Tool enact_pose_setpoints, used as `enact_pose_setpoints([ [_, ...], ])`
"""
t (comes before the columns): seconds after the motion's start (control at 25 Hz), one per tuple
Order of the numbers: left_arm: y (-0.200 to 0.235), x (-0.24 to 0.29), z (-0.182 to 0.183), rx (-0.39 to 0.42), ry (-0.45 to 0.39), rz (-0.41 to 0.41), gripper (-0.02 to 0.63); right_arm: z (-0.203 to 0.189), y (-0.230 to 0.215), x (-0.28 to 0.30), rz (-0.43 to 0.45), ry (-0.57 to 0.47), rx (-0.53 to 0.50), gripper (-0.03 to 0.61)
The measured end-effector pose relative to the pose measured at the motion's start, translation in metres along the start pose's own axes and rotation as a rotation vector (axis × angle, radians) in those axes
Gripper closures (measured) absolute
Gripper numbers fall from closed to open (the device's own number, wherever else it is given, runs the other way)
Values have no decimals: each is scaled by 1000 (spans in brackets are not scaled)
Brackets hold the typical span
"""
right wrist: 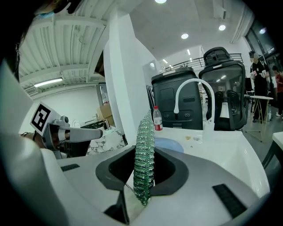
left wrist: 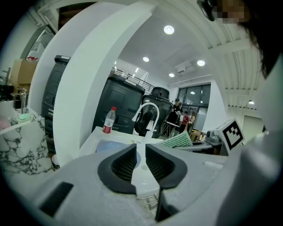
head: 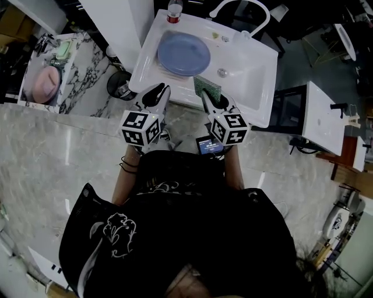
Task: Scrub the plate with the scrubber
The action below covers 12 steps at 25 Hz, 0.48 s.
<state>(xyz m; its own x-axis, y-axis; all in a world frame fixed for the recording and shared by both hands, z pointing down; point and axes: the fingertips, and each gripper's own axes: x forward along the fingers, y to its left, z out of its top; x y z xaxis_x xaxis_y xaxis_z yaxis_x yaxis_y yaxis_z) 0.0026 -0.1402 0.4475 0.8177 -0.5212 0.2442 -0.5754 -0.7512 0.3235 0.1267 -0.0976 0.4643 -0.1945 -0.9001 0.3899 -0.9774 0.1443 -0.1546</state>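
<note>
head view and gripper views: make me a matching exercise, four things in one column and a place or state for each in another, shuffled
1. plate
2. bottle
3. scrubber
4. left gripper

a. clamped in the right gripper
b. empty, jaws slightly apart
c. lying flat in the sink
d. standing at the sink's far edge

Pairs: 1-c, 2-d, 3-a, 4-b

Ceiling spotlights (right wrist: 184,36) glare above the faucet (right wrist: 194,80), glinting on the scrubber (right wrist: 143,154); both gripper views bow and darken at their edges.
</note>
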Motion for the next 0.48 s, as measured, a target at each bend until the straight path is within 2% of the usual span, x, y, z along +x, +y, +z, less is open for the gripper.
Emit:
enact_pose_setpoints([
  [0.12, 1, 5, -1, -9, 3, 3, 552, 6, -9, 11, 23, 0, 3, 488],
  [0.28, -1, 13, -2, 6, 9, 13, 552, 17, -23, 33, 57, 15, -44, 488],
  [0.48, 1, 27, 4, 24, 3, 81, 552, 34, -39, 68, 145, 45, -120, 489],
])
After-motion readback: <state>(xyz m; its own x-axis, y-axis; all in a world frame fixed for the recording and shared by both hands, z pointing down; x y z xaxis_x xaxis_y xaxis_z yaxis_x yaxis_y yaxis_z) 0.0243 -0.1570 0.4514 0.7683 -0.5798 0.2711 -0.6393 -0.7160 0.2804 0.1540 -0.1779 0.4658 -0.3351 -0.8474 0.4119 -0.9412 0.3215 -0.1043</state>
